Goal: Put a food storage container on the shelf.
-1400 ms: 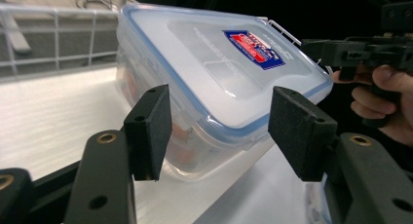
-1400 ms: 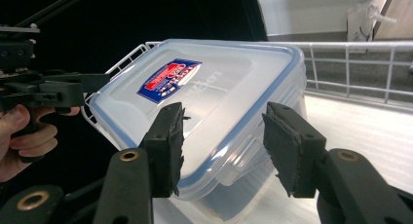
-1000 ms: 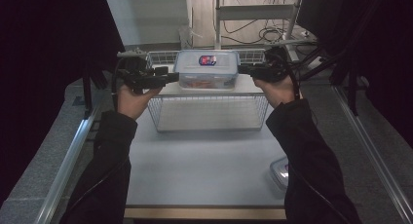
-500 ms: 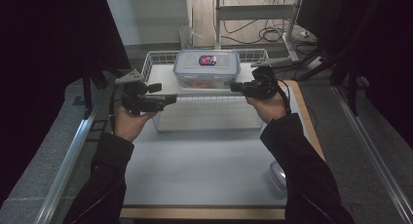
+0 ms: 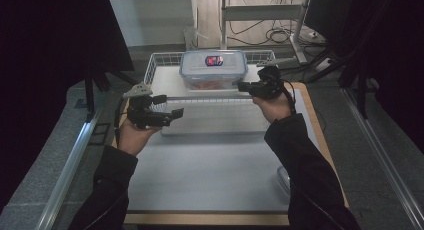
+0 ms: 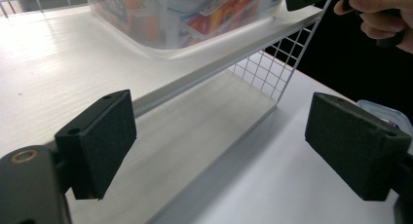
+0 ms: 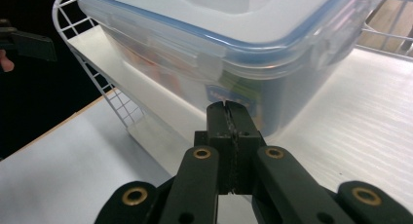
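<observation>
Now: left gripper jaws just opened wide, empty; right gripper clamped shut, empty, beside lidded food container on wire shelf. Risk: nudge slides container off.

Dim in the high view: black at both upper corners, desk a flat grey-white under soft light from above. Faint shade under the shelf just ahead of the left tool. Slightly soft all over, a little grainy. Much brighter from the left tool's camera: shelf top washed out to glare up and left of the pads, which sit close and soft-edged. From the right tool: sharp on the closed tips, pale sheen on the container lid just beyond, black at the left edge.
</observation>
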The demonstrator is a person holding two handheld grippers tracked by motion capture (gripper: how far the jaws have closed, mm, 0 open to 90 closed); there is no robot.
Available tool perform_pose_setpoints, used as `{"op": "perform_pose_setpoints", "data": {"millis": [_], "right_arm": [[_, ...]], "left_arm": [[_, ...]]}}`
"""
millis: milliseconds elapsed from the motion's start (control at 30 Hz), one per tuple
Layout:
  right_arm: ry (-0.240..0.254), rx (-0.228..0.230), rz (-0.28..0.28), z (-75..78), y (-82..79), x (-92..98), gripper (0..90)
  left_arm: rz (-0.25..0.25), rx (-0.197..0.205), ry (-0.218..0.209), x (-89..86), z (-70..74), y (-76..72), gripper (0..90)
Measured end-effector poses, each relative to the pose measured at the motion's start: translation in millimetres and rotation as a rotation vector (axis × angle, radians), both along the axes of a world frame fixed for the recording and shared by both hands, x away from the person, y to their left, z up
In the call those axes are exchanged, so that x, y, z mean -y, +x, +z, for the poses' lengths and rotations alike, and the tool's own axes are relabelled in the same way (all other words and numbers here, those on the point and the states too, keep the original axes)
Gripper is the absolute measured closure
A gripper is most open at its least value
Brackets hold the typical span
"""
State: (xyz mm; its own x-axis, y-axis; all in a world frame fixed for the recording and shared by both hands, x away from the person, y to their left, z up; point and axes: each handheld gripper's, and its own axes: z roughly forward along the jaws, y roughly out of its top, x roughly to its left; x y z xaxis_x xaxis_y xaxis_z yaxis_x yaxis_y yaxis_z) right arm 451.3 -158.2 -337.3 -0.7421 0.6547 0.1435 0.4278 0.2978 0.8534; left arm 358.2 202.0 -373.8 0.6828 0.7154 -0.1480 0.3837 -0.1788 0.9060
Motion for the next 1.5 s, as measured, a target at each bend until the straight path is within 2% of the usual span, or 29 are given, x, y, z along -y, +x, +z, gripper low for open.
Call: {"op": "perform_pose_setpoints", "data": {"millis": [133,233,367,433,567,767,933,1033,1100,1233,1333,1367,1433,1500], "right_arm": [[-0.016,0.022,0.029,2.2,-11.0,-3.5,87.3],[-0.032,0.032,0.04,1.7,-20.4,-5.1,81.1],[-0.055,0.041,0.061,-5.7,-33.7,-4.3,70.9],[-0.055,0.035,0.063,-10.1,-40.1,-2.1,65.0],[-0.047,0.023,0.065,-20.3,-52.9,3.3,54.0],[-0.081,0.037,0.066,-36.1,-73.2,9.7,39.2],[-0.101,0.046,0.062,-48.1,-86.9,16.6,26.6],[-0.118,0.033,0.047,-59.3,-96.6,22.4,20.8],[-0.127,0.03,0.045,-66.6,-101.9,25.7,17.4],[-0.147,0.022,0.041,-81.0,-110.5,31.9,12.7],[-0.138,0.009,0.034,-91.6,-116.9,37.9,10.4],[-0.13,0.006,0.03,-94.9,-118.8,40.1,9.7],[-0.115,0.004,0.019,-101.4,-122.9,44.0,8.6],[-0.098,-0.007,0.008,-107.5,-127.3,46.9,7.7]], "left_arm": [[0.002,0.009,0.014,3.5,-1.1,-7.3,9.8],[0.0,0.01,0.031,7.5,-2.6,-12.7,8.5],[0.005,0.016,0.089,13.4,-7.0,-21.6,6.7],[0.003,0.018,0.1,15.6,-10.9,-25.7,5.6],[-0.005,0.008,0.13,20.4,-22.9,-31.8,4.1],[-0.011,0.027,0.196,28.5,-36.9,-45.1,3.3],[-0.03,0.026,0.22,33.4,-50.2,-58.0,2.8],[-0.024,0.023,0.23,34.2,-59.9,-66.5,2.5],[-0.017,0.014,0.223,33.5,-68.7,-72.1,2.6],[-0.001,-0.001,0.24,32.5,-84.5,-81.4,2.6],[0.009,-0.004,0.236,30.2,-95.7,-90.2,2.6],[0.009,-0.01,0.242,30.1,-99.2,-92.8,2.6],[0.022,0.003,0.286,29.0,-104.5,-98.1,2.6],[0.034,0.006,0.295,27.5,-109.2,-103.4,2.7]]}}
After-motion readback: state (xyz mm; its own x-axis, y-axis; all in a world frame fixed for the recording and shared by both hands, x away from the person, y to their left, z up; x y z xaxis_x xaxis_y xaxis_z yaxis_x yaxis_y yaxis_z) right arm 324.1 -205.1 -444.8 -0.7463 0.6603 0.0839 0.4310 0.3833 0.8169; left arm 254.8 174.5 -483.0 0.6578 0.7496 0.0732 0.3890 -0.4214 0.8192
